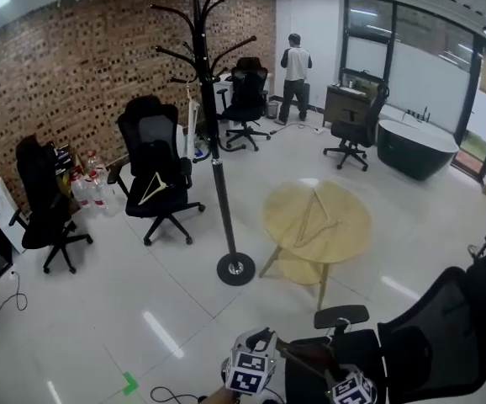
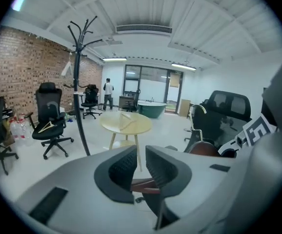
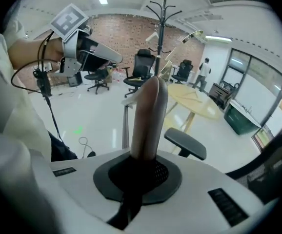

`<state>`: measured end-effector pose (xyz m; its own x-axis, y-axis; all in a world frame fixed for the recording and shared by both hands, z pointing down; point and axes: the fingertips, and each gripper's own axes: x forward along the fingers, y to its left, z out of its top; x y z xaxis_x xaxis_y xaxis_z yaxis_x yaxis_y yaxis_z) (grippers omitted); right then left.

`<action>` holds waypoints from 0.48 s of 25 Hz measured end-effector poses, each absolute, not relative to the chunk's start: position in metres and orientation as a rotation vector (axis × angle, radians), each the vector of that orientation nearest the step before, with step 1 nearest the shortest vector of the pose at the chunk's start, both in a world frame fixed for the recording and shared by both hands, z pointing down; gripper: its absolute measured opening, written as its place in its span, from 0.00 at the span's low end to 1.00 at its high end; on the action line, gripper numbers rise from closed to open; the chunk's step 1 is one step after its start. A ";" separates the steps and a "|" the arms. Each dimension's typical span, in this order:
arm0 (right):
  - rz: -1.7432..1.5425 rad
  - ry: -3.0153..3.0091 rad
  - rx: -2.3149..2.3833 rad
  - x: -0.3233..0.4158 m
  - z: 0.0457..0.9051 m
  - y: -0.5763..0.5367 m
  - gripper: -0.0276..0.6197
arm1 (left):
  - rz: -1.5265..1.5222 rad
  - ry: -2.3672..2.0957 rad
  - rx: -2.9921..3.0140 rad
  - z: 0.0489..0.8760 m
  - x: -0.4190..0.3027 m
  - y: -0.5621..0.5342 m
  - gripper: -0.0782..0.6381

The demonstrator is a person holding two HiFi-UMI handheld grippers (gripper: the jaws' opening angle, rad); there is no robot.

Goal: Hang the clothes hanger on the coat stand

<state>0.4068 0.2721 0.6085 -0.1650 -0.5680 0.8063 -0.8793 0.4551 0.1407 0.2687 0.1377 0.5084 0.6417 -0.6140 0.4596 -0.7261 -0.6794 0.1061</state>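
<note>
The black coat stand (image 1: 213, 141) rises in the middle of the floor on a round base. My right gripper (image 3: 143, 167) is shut on a brown wooden clothes hanger (image 3: 148, 116). The hanger stands up from the jaws, with its metal hook (image 3: 193, 34) at the top. In the head view this hanger (image 1: 309, 358) lies between both grippers at the bottom edge. My left gripper (image 2: 141, 152) has its jaws a little apart with nothing pressed between the pads. The hanger (image 2: 148, 185) shows just beyond its jaws.
A round wooden table (image 1: 356, 225) right of the stand carries another hanger (image 1: 314, 219). A third hanger (image 1: 153, 188) rests on a black office chair (image 1: 155, 154) left of the stand. More chairs, a dark tub (image 1: 415, 148) and a standing person (image 1: 294, 76) are at the back.
</note>
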 end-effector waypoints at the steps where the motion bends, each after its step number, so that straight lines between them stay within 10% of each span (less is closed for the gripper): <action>1: 0.443 -1.875 1.200 0.384 0.596 0.262 0.04 | 0.542 -1.117 2.567 0.498 0.243 0.132 0.20; 12: 0.199 -2.074 0.974 0.111 0.471 0.137 0.04 | 0.331 -1.469 2.445 0.380 -0.070 0.055 0.20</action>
<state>0.1110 0.1372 0.4710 -0.3671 -0.5718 0.7337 -0.7009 0.6886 0.1860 -0.0704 0.0550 0.3804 0.4601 -0.8245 0.3293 -0.8861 -0.4499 0.1113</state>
